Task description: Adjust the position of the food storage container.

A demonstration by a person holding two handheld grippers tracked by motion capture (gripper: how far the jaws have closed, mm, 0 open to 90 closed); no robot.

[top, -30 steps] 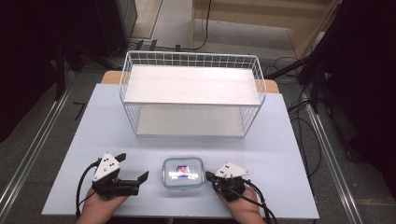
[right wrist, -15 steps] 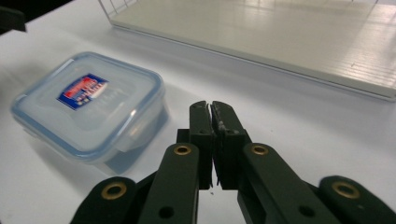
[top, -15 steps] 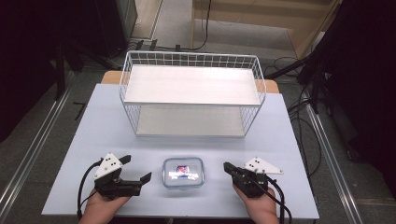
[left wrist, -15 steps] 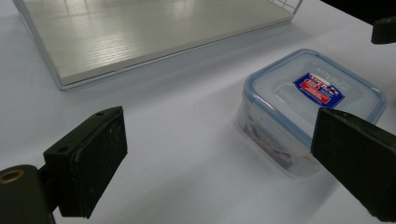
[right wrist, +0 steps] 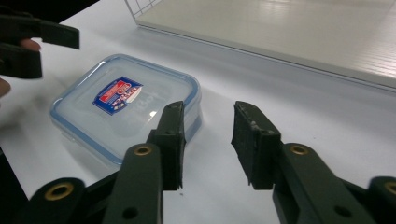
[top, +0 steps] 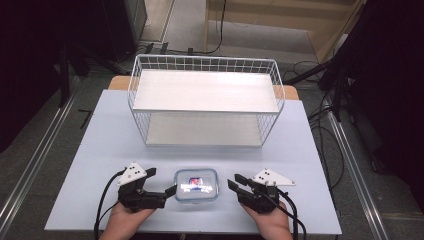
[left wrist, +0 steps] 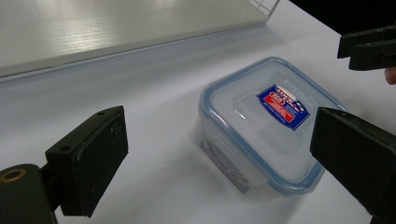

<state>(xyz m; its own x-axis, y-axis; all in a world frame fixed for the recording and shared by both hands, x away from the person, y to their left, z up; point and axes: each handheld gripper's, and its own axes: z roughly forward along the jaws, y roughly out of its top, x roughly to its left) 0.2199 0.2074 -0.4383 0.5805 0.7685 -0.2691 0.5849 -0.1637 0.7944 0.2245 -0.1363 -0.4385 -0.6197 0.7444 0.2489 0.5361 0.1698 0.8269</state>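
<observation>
A clear plastic container [top: 196, 184] with a blue-rimmed lid and a red-and-blue label [left wrist: 283, 106] sits near the front edge of a pale table [top: 95, 150], between 2 hand-held grippers. The left gripper [top: 160, 184], held in a person's left hand [top: 127, 220], lies just left of the container with its jaws spread wide and 1 tip close to the container's side. The right gripper [top: 235, 182], in the right hand [top: 270, 222], rests a little to the right, jaws parted and holding nothing. Farther back stands a white wire rack [top: 205, 102] with 2 pale shelves.
</observation>
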